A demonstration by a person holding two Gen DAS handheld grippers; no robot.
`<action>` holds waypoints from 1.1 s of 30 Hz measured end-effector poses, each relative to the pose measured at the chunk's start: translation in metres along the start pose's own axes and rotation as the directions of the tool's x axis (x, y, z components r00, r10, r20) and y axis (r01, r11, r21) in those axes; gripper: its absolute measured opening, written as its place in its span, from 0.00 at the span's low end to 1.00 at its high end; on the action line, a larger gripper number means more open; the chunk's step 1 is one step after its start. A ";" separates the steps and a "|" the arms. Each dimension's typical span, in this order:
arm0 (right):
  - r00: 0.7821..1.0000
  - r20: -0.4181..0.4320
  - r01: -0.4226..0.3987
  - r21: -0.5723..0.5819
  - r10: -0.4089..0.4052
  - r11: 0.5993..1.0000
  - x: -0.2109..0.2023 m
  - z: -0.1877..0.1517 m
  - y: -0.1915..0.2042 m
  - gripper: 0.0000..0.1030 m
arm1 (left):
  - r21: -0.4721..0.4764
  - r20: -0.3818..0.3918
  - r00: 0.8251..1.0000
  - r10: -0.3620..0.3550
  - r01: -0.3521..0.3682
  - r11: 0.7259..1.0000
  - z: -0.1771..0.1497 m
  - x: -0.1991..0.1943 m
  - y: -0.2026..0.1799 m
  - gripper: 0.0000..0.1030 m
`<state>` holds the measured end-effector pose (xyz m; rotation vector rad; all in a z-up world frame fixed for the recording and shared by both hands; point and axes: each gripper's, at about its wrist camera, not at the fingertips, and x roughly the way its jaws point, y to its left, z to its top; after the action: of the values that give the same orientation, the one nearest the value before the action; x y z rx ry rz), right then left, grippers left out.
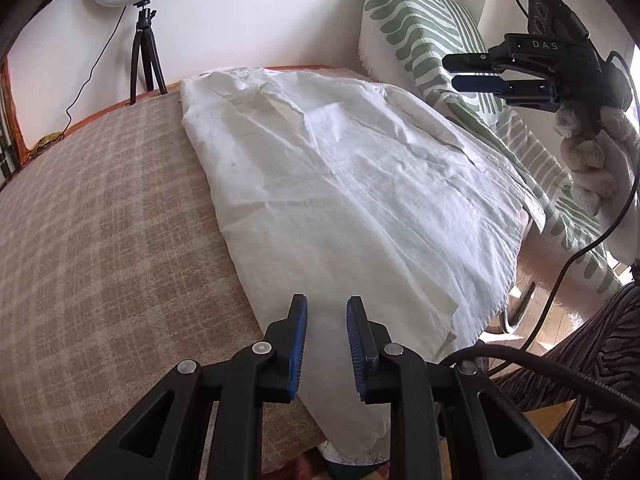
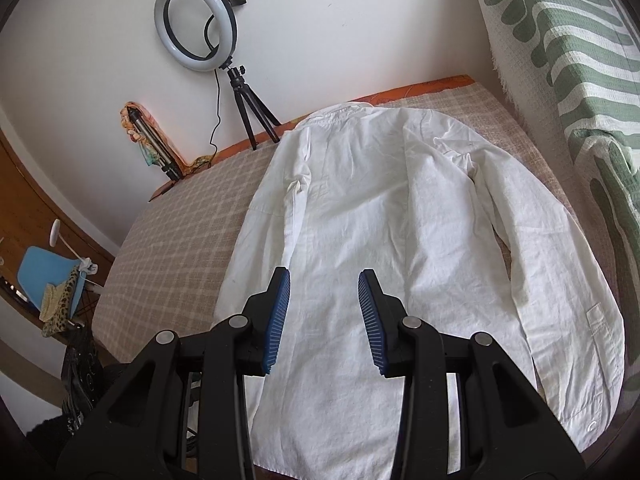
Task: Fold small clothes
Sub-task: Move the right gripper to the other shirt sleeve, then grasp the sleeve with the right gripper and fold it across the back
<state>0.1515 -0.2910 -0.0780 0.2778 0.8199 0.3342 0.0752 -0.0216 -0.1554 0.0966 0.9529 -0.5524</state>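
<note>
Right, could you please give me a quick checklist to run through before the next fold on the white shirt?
1. Shirt lies spread on the checked cover: ok.
2. Left sleeve folded in over the body: ok.
3. Right sleeve folded in: not ok, it lies out to the side.
4. Left gripper empty, fingers apart over the shirt: ok.
5. Right gripper empty, fingers apart: ok.
6. Hem fully on the cover: cannot tell, it runs behind the gripper.

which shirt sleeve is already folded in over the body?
The sleeve on the ring-light side lies across the shirt; the other sleeve sprawls outward.
</note>
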 end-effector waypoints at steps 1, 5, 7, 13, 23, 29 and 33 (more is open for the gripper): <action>1.000 0.005 0.008 0.003 -0.008 1.000 -0.004 0.000 -0.006 0.37 | 0.009 -0.013 1.000 0.005 -0.005 1.000 -0.004 0.004 -0.003 0.19; 1.000 0.013 0.026 0.026 -0.026 0.999 -0.017 0.001 -0.032 0.37 | 0.059 0.000 1.000 0.028 -0.028 0.998 -0.008 0.002 -0.011 0.20; 0.999 0.017 0.046 0.038 -0.046 0.998 -0.022 0.001 -0.046 0.43 | 0.034 0.005 1.000 0.021 -0.021 0.999 -0.004 -0.002 -0.010 0.20; 0.991 0.040 0.122 0.130 -0.128 0.984 -0.043 0.000 -0.099 0.50 | 0.048 0.091 0.995 -0.027 0.023 0.999 0.028 -0.021 -0.032 0.27; 0.986 -0.024 0.165 0.319 -0.166 0.933 -0.044 -0.005 -0.200 0.50 | 0.150 0.067 0.986 -0.154 0.143 0.978 0.076 -0.003 -0.087 0.43; 0.975 -0.081 0.219 0.294 -0.204 0.930 -0.031 -0.003 -0.222 0.50 | 0.136 0.053 0.983 -0.175 0.166 0.977 0.089 0.015 -0.092 0.43; 0.962 -0.137 0.266 0.256 -0.237 0.929 -0.015 -0.010 -0.227 0.50 | 0.110 0.028 0.983 -0.180 0.176 0.978 0.088 0.026 -0.089 0.43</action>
<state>0.1762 -0.5024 -0.1579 0.4097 0.9939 -0.0083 0.1096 -0.1361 -0.1102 0.0969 0.8997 -0.7682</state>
